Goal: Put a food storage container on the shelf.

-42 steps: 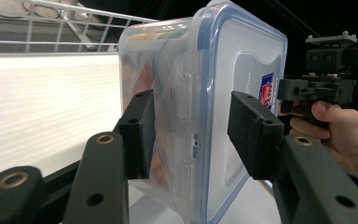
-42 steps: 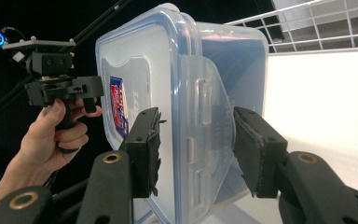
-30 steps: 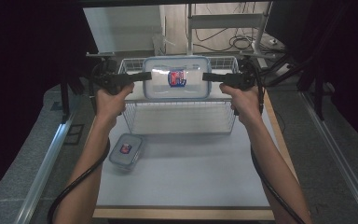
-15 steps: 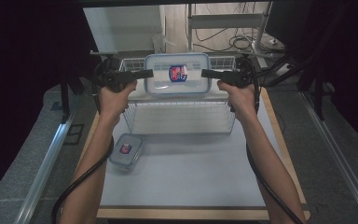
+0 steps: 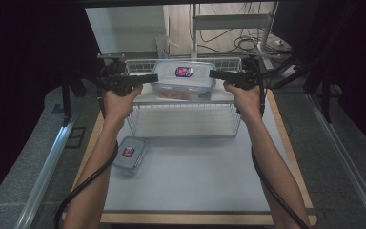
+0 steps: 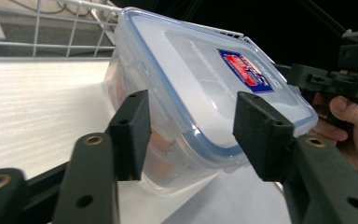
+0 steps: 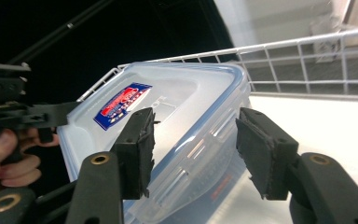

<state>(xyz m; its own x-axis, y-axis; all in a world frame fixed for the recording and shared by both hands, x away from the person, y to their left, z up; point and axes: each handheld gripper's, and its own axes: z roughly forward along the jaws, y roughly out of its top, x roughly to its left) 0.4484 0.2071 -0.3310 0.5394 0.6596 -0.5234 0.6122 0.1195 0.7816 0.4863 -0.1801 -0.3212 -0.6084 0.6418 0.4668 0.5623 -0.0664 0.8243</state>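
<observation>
Clear container (image 5: 183,79) farther back, released

the words on the red and blue sticker (image 5: 184,72) are too small to read. something orange sits inside the big box (image 5: 183,81), but the cloudy wall blurs it. the near end of the table (image 5: 186,200) is cut off by the picture's edge.

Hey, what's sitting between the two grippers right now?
The large lidded container, inside the wire basket, sits between the left gripper and right gripper; the high view shows it.
</observation>
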